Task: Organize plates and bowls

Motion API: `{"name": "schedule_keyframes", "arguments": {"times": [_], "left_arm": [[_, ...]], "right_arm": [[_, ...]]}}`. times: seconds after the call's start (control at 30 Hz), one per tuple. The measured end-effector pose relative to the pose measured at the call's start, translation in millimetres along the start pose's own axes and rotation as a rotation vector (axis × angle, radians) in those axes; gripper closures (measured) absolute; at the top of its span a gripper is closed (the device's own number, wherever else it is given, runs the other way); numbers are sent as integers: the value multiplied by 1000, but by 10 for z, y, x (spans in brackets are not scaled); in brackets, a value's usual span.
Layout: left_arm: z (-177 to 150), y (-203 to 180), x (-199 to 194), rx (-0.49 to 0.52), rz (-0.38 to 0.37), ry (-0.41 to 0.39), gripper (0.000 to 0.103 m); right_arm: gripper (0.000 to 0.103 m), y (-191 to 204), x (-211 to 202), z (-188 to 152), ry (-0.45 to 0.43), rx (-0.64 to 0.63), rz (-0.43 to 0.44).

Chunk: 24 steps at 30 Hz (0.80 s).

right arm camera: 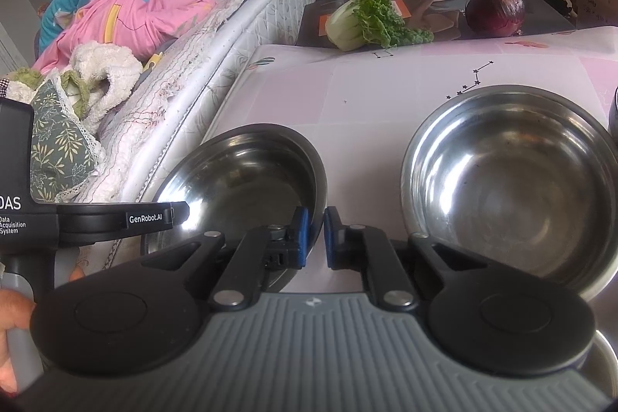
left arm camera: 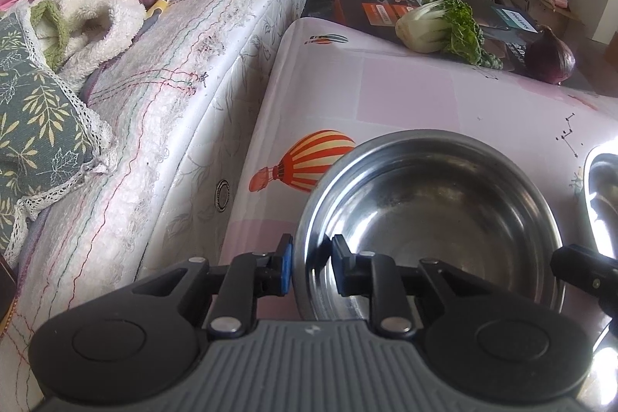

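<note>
Left wrist view: the left claw (left arm camera: 309, 267) straddles the near rim of a steel bowl (left arm camera: 432, 215), one blue-padded finger outside the wall and the other inside, the jaws closed narrowly on that rim. The bowl stands on the pink desk (left arm camera: 405, 91), over part of a printed hot-air balloon (left arm camera: 305, 161). At the right edge shows a sliver of a second steel bowl (left arm camera: 602, 195), and a black piece of the right claw's body pokes in just below it. Far back lie a bok choy (left arm camera: 440, 26) and a red onion (left arm camera: 550, 58). A mattress (left arm camera: 185, 126) with bedding runs along the desk's left side.

Right wrist view: the right claw (right arm camera: 313, 238) is pinched shut on the right rim of the steel bowl (right arm camera: 247, 172), the rim's edge caught between its blue pads. The second steel bowl (right arm camera: 517, 180) stands apart to the right, upright and empty. The left claw's black body and a person's hand (right arm camera: 15, 327) sit at the lower left.
</note>
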<state>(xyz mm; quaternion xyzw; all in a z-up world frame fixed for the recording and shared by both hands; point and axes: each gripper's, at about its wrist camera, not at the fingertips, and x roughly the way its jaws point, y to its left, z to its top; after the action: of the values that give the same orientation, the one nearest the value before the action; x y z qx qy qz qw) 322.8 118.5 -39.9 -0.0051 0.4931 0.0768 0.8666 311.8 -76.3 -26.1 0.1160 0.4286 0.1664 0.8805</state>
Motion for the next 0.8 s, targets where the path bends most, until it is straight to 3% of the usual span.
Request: {"name": "schedule_keyframes", "arguments": {"times": [0.73, 0.8], "left_arm": [[-14, -20, -449, -3, -9, -87, 82], [-2, -55, -510, 4, -44, -95, 90]], "right_arm": [[95, 32, -389, 44, -68, -8, 23], [95, 13, -459, 57, -73, 0, 58]]}}
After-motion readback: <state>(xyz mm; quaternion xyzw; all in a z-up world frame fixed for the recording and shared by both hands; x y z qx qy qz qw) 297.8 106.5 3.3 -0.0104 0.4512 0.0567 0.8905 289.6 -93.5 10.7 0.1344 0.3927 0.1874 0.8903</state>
